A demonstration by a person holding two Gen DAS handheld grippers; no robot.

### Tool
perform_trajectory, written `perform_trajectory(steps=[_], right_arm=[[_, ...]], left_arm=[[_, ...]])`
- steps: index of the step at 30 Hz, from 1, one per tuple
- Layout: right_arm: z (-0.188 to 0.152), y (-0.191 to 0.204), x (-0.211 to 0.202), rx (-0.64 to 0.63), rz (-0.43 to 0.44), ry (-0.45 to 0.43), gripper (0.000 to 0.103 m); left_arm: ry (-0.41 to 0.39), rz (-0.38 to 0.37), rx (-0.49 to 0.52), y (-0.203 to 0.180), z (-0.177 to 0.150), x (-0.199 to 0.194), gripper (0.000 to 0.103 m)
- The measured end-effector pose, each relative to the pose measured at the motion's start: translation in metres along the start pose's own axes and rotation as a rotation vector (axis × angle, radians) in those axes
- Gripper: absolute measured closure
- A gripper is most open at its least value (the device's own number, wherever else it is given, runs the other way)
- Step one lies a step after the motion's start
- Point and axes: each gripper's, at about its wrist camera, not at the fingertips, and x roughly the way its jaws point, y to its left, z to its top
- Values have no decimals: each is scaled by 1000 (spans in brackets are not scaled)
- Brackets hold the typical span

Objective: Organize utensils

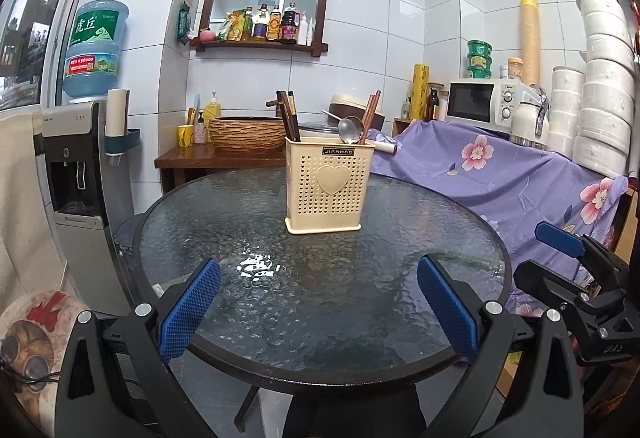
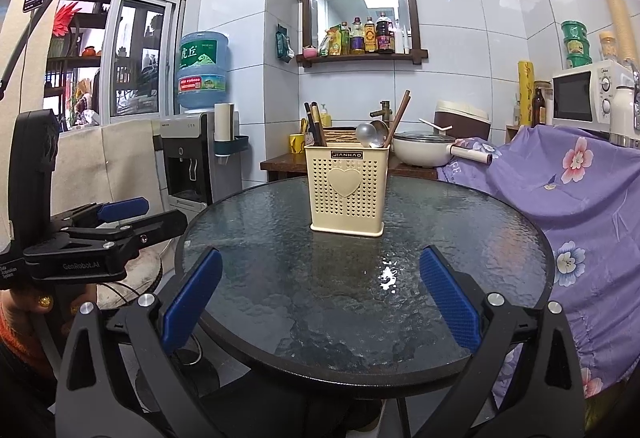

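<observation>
Standing upright near the middle of the round glass bench [image 1: 248, 318], the cream holder [image 1: 328, 185] already carries dark chopsticks [image 1: 289, 115] on one side and a metal ladle [image 1: 349, 129] with brown chopsticks [image 1: 370, 114] on the other, so the sorting looks finished or nearly so. No loose utensil shows on the bench, and the left tool [image 1: 320, 308] and right tool [image 2: 322, 302] hover with fingers spread apart, gripping nothing. Nothing blocks the way; a purple floral cloth [image 2: 580, 189] and a water dispenser [image 1: 76, 165] flank it.
</observation>
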Motion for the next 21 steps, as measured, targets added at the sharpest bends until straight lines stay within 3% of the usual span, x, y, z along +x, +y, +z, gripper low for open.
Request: perform_trajectory(steps=[21], right_arm=[[-1, 0, 2, 4, -4, 10, 6]], left_arm=[[6, 4, 5, -1, -2, 0, 6]])
